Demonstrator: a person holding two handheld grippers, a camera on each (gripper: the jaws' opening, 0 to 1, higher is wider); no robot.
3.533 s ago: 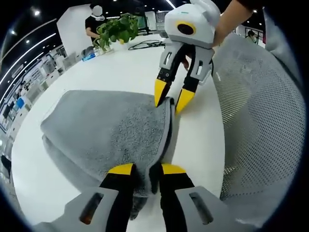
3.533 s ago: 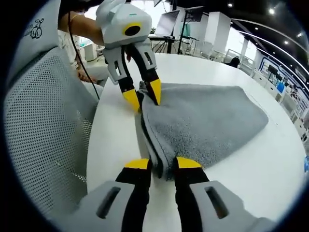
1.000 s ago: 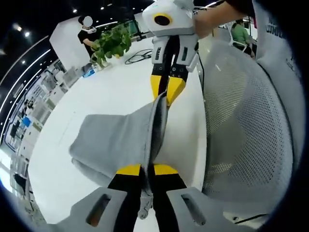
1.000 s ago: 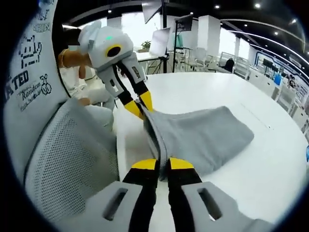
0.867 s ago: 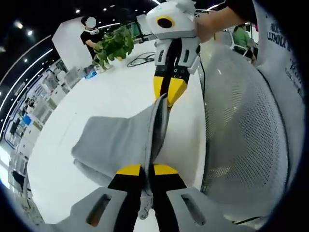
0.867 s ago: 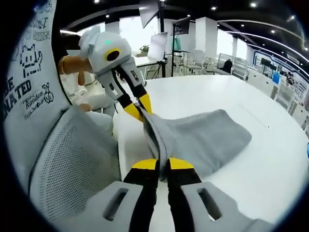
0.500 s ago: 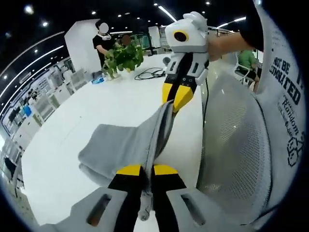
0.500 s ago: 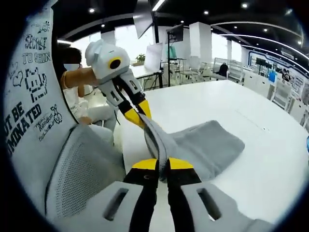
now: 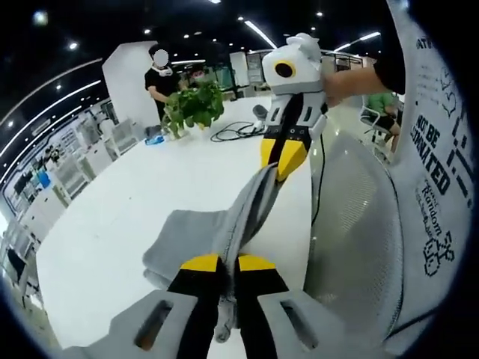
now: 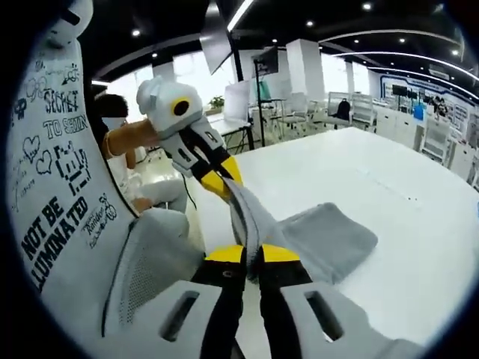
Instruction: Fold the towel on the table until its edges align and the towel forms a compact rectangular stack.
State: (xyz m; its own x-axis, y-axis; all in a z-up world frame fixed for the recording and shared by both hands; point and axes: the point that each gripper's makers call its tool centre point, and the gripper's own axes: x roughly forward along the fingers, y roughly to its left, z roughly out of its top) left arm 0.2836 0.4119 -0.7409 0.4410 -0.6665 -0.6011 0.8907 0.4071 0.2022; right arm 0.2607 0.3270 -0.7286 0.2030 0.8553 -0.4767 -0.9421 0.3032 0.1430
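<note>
Above the white table (image 9: 150, 202), your left hand-held gripper (image 9: 219, 263) pinches one end of the grey towel's (image 9: 191, 232) raised edge; your right hand-held gripper (image 10: 244, 254) clamps the other, the rest draping onto the table beside the mesh chair (image 9: 352, 224).

The towel (image 9: 196, 238) hangs between both grippers over the table (image 9: 135, 202), a chair (image 9: 352, 224) beside.

L gripper (image 9: 227, 263): bottom centre of left gripper view, jaws closed. R gripper (image 10: 252, 254): bottom centre of right gripper view, jaws closed. Each appears opposite, upper centre, hand-held.
</note>
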